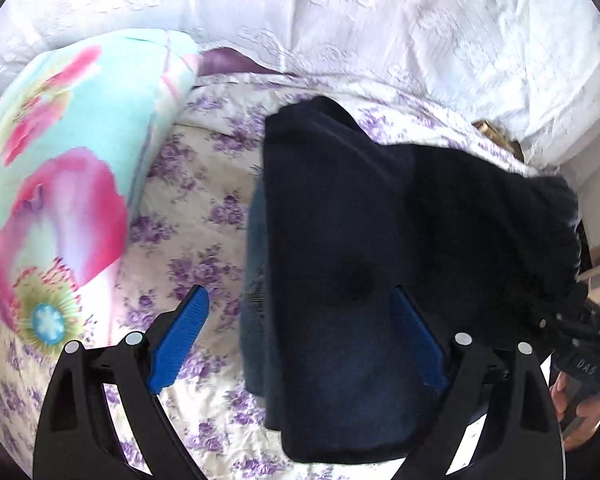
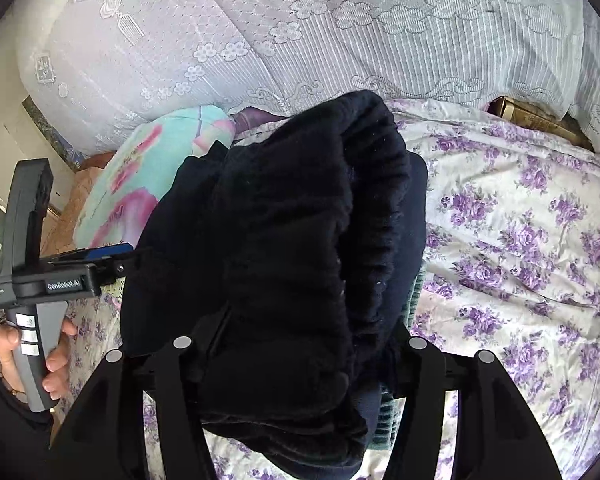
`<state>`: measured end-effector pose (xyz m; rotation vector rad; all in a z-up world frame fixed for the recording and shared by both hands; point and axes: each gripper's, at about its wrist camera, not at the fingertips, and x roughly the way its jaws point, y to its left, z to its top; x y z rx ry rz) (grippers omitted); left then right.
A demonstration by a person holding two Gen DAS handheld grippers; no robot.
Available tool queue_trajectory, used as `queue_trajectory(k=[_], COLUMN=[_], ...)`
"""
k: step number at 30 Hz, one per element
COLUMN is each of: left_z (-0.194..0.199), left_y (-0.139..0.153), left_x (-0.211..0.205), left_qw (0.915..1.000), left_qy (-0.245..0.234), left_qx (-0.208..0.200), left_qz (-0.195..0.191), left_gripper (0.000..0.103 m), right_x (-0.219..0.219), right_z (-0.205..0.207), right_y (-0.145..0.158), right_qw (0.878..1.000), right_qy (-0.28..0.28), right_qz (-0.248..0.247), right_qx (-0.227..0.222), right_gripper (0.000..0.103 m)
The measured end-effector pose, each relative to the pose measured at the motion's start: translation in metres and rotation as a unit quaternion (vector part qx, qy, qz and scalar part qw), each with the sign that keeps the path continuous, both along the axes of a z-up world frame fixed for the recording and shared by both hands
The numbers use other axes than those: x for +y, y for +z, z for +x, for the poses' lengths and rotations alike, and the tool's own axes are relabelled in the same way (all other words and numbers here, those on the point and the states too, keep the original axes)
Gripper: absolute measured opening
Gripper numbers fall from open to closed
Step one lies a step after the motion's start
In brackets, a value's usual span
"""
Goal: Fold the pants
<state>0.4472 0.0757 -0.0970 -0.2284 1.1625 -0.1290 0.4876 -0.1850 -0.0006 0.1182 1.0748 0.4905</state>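
The dark navy pants (image 1: 360,240) lie folded on the purple-flowered bed sheet (image 1: 188,216), on top of other folded clothes. My left gripper (image 1: 300,340) is open just above them. Its left blue pad hangs over the sheet, and its right blue pad (image 1: 416,344) is over the pants. In the right wrist view the gathered waistband (image 2: 300,240) bulges up between the arms of my right gripper (image 2: 300,360) and hides both pads. My left gripper (image 2: 116,256) shows at the left edge of the pants, held by a hand (image 2: 56,356).
Blue jeans (image 1: 256,280) and a green striped garment (image 2: 412,300) stick out from under the pants. A turquoise pillow with pink flowers (image 1: 60,184) lies to the left. White lace bedding (image 1: 380,20) is heaped behind. A brown box (image 2: 532,116) sits at the back right.
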Motion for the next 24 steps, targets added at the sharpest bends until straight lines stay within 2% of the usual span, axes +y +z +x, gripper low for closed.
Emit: queue_trajectory(k=[2,4,6,12,15,18,20,24], left_z=[-0.005,-0.012,-0.017,-0.055,-0.095,-0.146,-0.186,-0.255], left_y=[0.007,0.013,0.019,0.053,0.071,0.083,0.088,0.093], left_x=[0.009,0.013,0.018,0.018,0.002,-0.020,-0.031,-0.045], left_qw=[0.9999,0.9997,0.9994,0.9976,0.9947,0.9895,0.9867,0.9858], left_qy=[0.012,0.019,0.027,0.035,0.032,0.028,0.037,0.040], left_qx=[-0.006,-0.012,-0.018,-0.059,-0.095,-0.127,-0.142,-0.150], left_qz=[-0.002,-0.004,-0.008,-0.014,0.020,0.063,0.070,0.063], left_gripper=[0.089,0.089,0.089,0.090,0.097,0.098,0.098,0.098], right_x=[-0.002,-0.008,-0.013,-0.033,-0.036,-0.038,-0.041,-0.038], right_z=[0.001,0.000,-0.002,-0.032,-0.071,-0.122,-0.158,-0.226], right_y=[0.004,0.007,0.017,0.067,0.090,0.095,0.091,0.075], right_qw=[1.000,0.999,0.999,0.992,0.984,0.975,0.971,0.969], right_qy=[-0.010,-0.022,-0.042,-0.081,-0.090,-0.107,-0.132,-0.156], right_qz=[0.012,0.031,0.025,-0.021,-0.073,-0.116,-0.132,-0.158], right_qx=[0.003,0.006,-0.010,-0.091,-0.137,-0.155,-0.150,-0.108], right_gripper=[0.067,0.081,0.090,0.094,0.099,0.099,0.099,0.099])
